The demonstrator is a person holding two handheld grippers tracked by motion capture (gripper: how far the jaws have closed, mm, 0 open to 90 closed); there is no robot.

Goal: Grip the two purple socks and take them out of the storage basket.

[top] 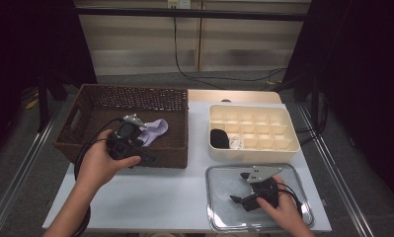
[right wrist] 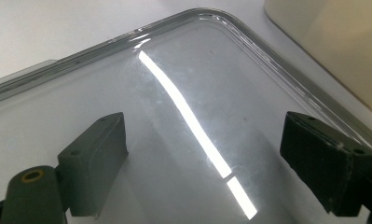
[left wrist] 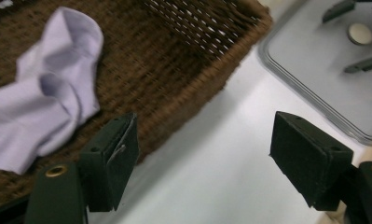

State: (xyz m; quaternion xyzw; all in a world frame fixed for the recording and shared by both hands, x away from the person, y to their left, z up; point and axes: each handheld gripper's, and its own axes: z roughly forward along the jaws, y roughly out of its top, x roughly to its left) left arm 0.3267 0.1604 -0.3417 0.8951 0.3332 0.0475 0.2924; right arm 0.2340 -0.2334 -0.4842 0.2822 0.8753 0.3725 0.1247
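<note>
There is one brown basket (top: 86, 106) on the left with one light purple sock (top: 154, 131) in it. There is one cream box (top: 283, 148) with many little squares on the right, and one shiny tray (top: 219, 212) near it. Two grippers: left (top: 146, 159), right (top: 240, 187).

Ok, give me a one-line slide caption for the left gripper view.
Open left tool above the wicker basket's rim, pale lilac sock lying inside.

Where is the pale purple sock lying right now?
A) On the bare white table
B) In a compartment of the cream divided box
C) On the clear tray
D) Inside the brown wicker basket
D: the pale purple sock lies on the woven floor of the brown wicker basket, just ahead of the open left gripper.
</note>
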